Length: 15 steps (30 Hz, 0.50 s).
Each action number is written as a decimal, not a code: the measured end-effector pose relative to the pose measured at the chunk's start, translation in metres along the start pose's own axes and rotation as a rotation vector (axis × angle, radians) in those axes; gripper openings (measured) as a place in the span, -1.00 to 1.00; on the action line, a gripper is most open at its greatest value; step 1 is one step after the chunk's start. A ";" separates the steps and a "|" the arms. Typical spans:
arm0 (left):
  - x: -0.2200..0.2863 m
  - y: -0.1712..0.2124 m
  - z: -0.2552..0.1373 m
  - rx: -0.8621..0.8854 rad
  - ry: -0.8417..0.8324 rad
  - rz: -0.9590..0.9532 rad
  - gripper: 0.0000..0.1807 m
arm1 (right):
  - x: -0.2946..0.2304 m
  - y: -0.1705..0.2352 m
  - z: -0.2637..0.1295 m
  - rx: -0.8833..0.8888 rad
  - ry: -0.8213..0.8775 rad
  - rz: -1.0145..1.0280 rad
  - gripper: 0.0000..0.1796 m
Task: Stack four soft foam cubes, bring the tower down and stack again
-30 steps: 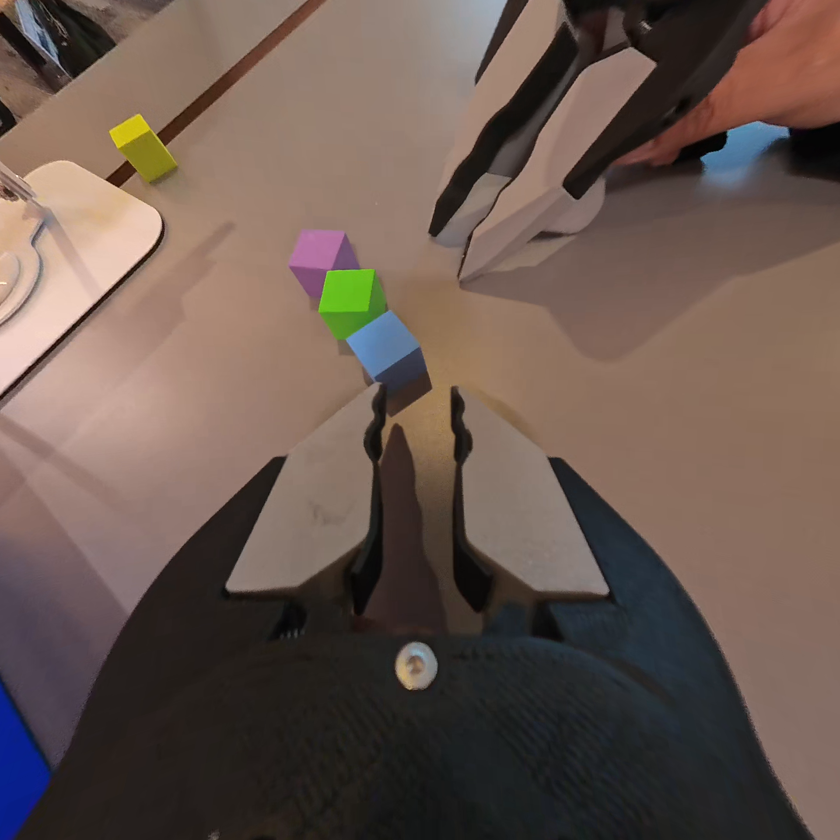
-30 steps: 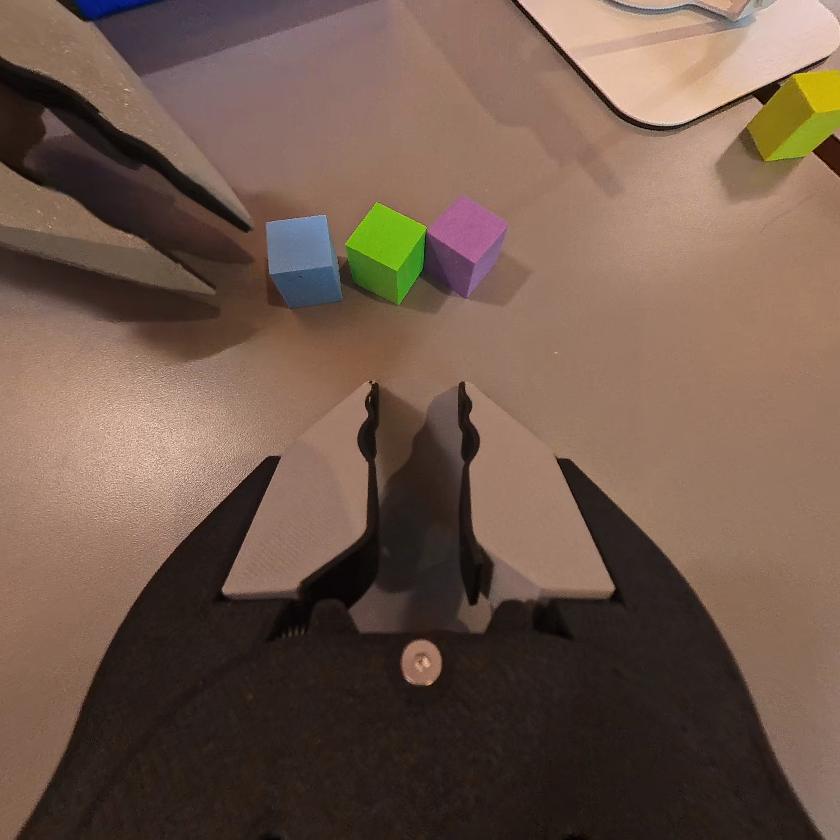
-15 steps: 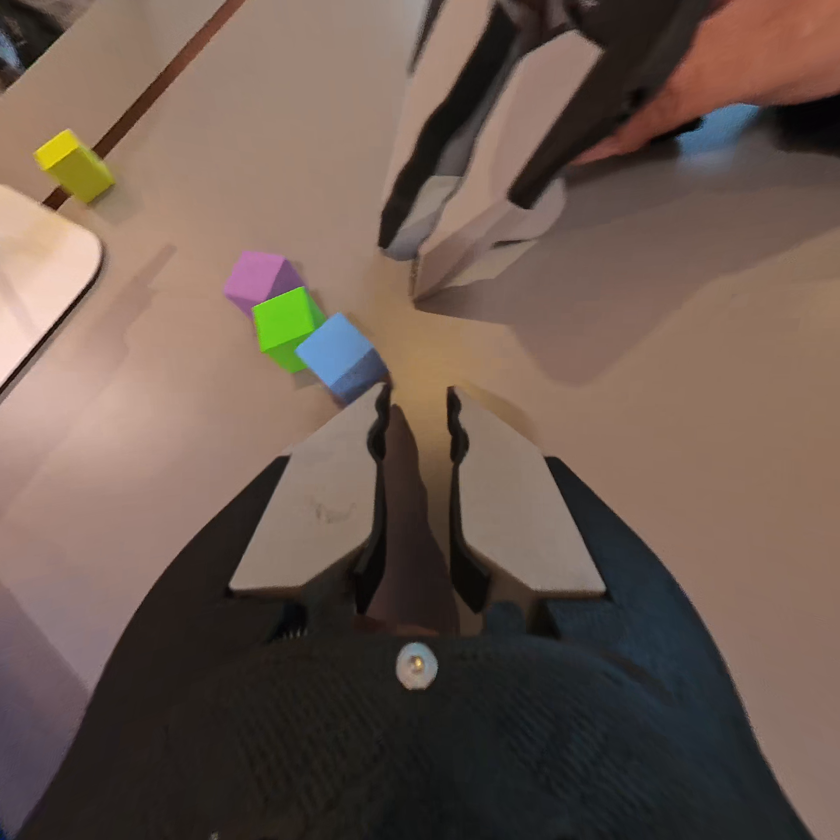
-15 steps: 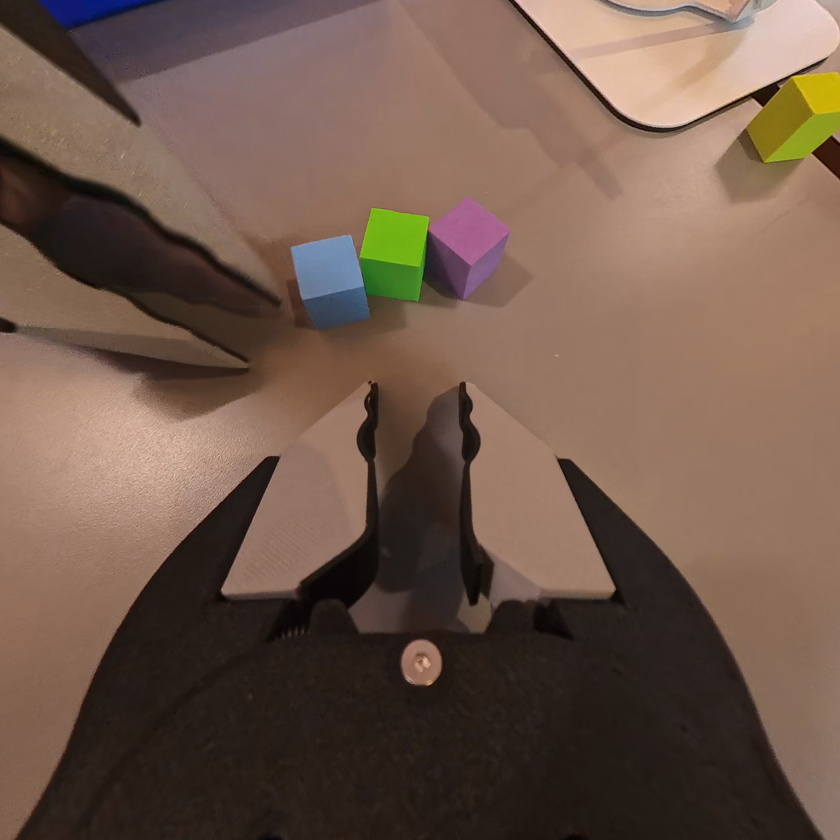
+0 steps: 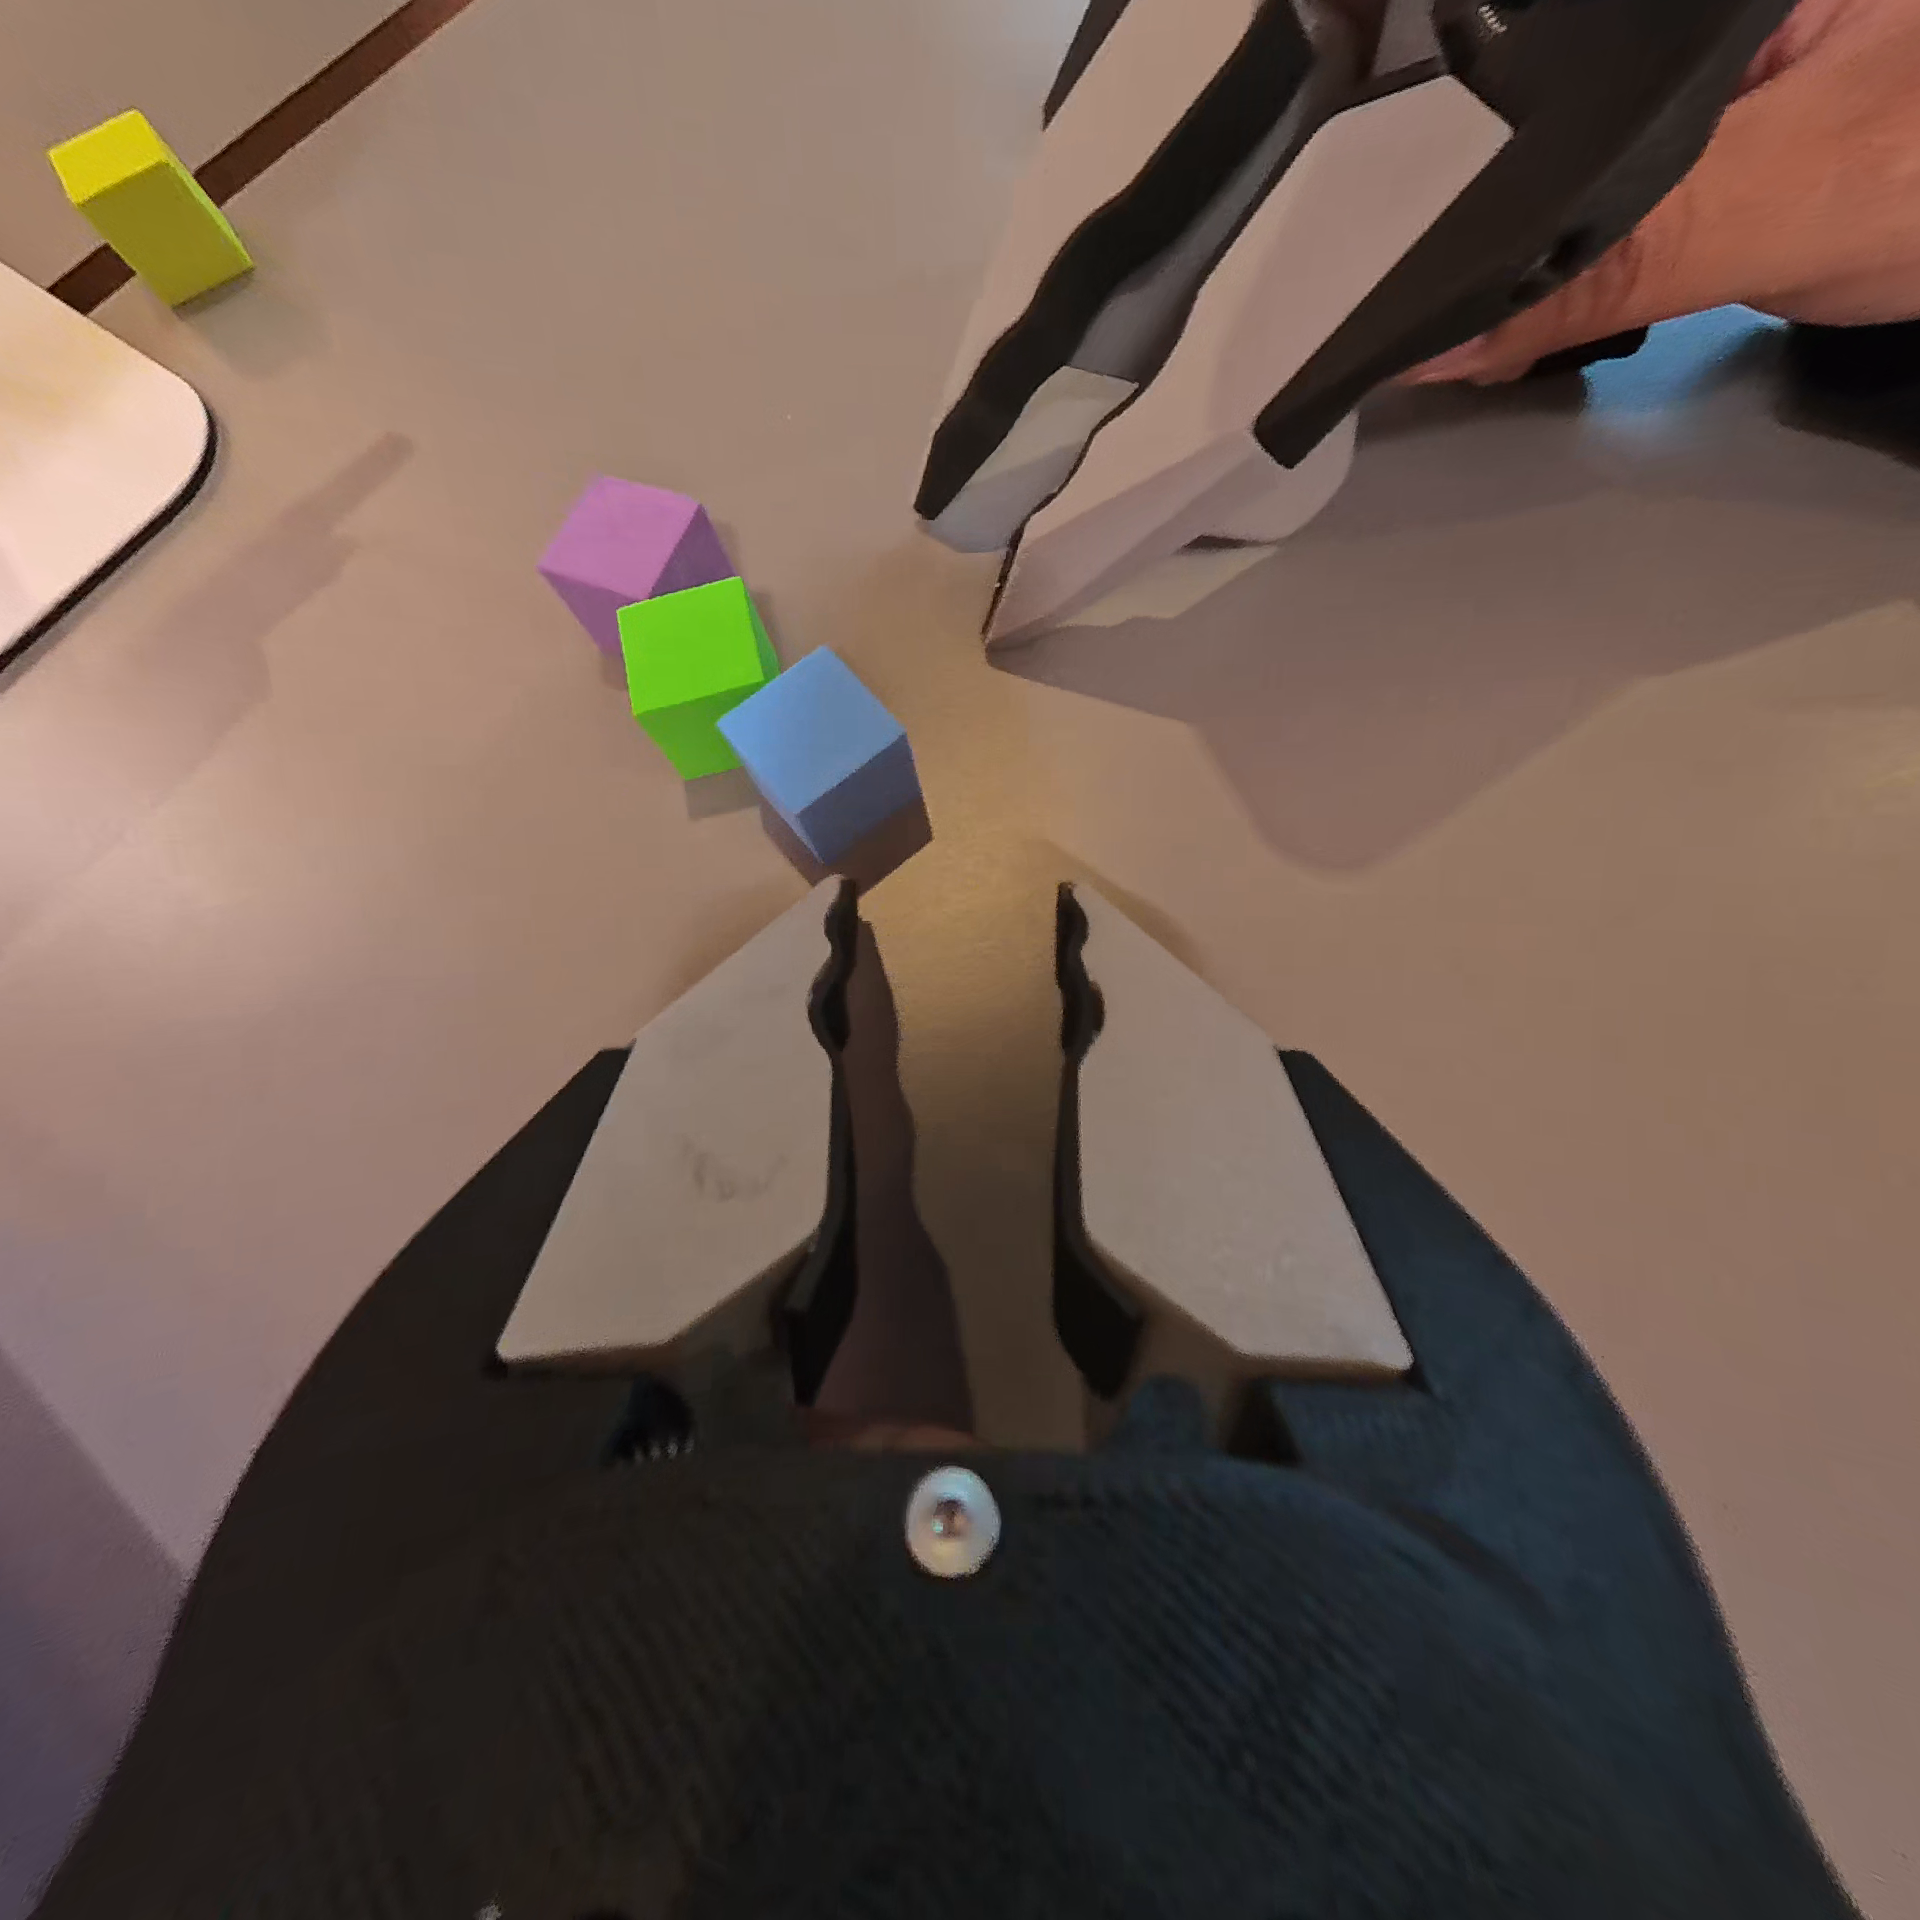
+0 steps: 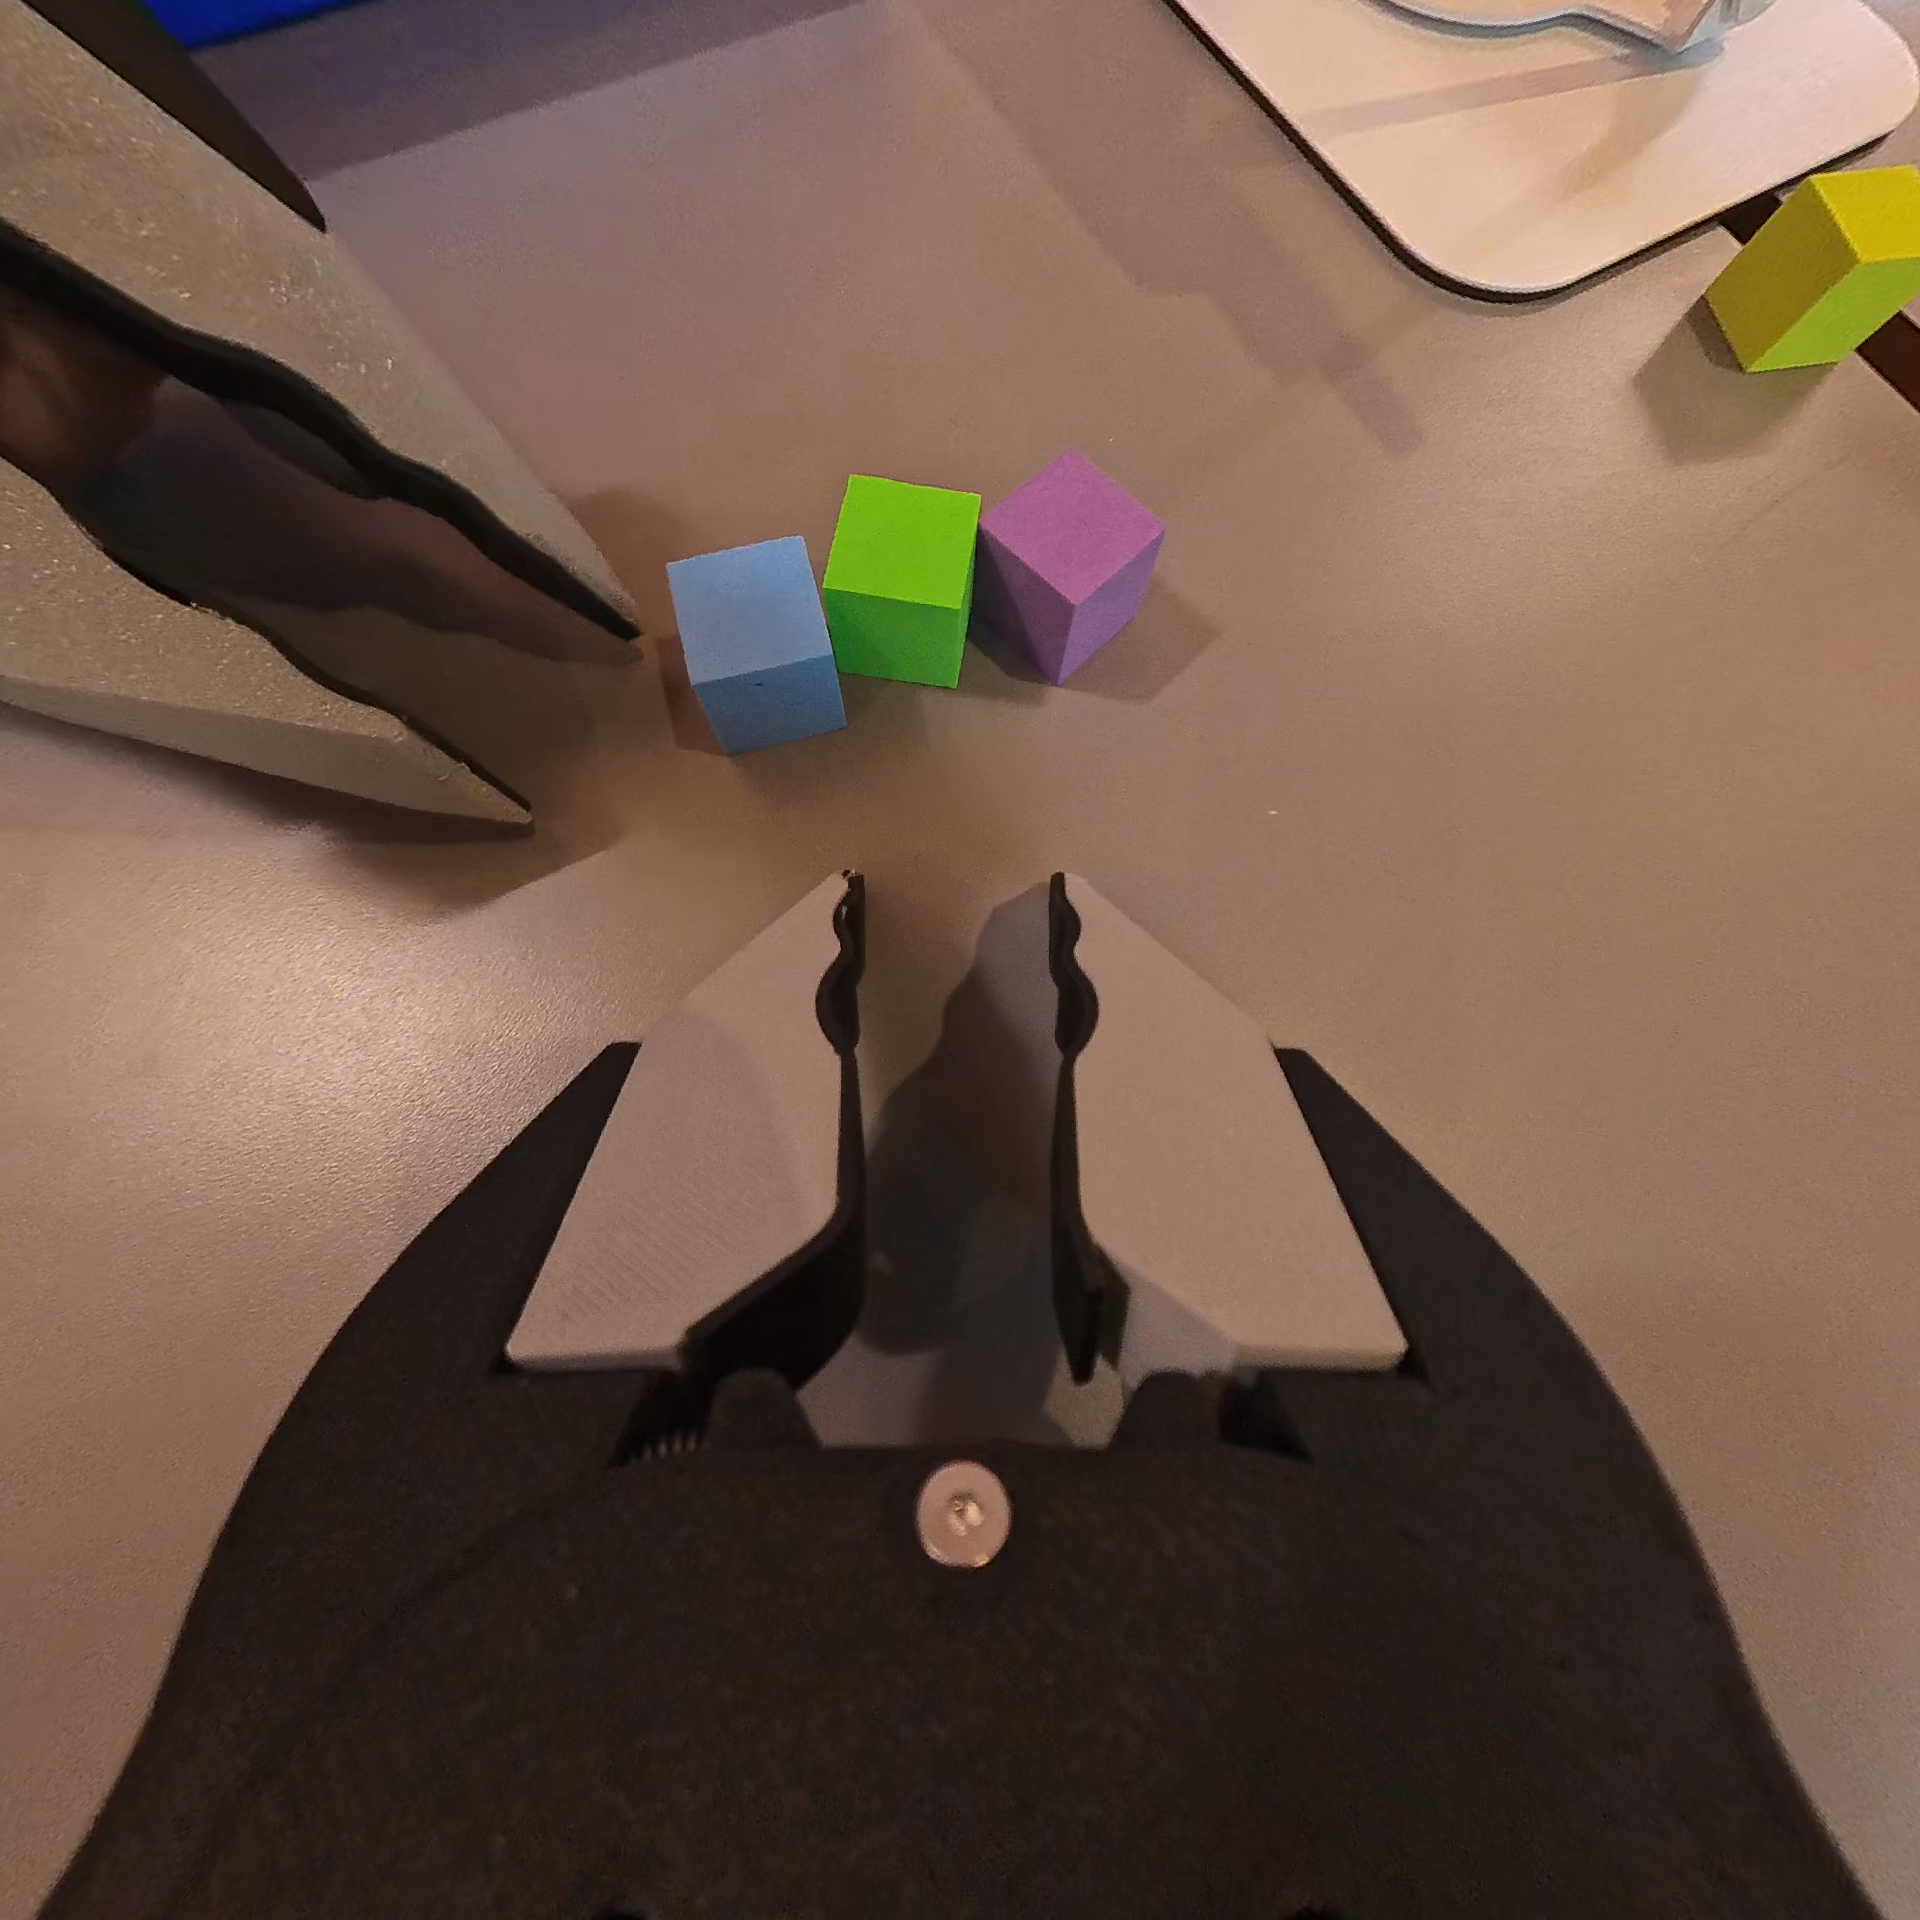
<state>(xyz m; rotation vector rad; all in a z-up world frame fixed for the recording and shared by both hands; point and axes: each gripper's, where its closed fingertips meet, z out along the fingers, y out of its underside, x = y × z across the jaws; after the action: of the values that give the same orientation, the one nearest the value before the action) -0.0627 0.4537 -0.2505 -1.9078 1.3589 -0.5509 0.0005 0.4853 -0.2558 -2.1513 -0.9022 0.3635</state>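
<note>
Left gripper [image 5: 951, 894] is hovering, jaws spread, empty, its tip just short of the blue cube [image 5: 821, 753]. Blue, green cube [image 5: 691, 665] and purple cube [image 5: 629, 551] are lying in a touching row on the table [image 5: 1455, 935]. Right gripper [image 6: 951, 883] is waiting nearby, jaws spread. Yellow cube [image 5: 145, 208] is sitting well apart, far off.

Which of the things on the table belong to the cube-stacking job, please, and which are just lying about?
For the job:
blue cube
green cube
purple cube
yellow cube
left gripper, open
right gripper, open

Lying about:
white mat with a clear object on it
blue thing at the table's far edge
</note>
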 end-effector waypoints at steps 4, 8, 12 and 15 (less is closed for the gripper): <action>-0.001 0.004 0.003 -0.027 0.024 -0.035 -0.54 | 0.000 0.000 0.000 0.000 0.001 -0.002 -0.64; -0.008 0.004 0.002 -0.022 0.009 -0.074 -0.56 | -0.002 0.000 0.000 0.000 -0.010 -0.002 -0.64; -0.038 -0.001 -0.002 0.022 -0.139 -0.096 -0.70 | 0.002 -0.001 0.001 -0.001 0.029 0.003 -0.81; -0.058 -0.004 -0.005 0.052 -0.206 -0.141 -0.80 | 0.000 -0.005 0.004 -0.005 0.079 -0.028 -0.92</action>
<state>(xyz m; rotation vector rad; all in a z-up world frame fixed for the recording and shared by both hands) -0.0843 0.5071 -0.2401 -1.9690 1.0757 -0.4387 -0.0037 0.4902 -0.2553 -2.1405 -0.8879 0.2606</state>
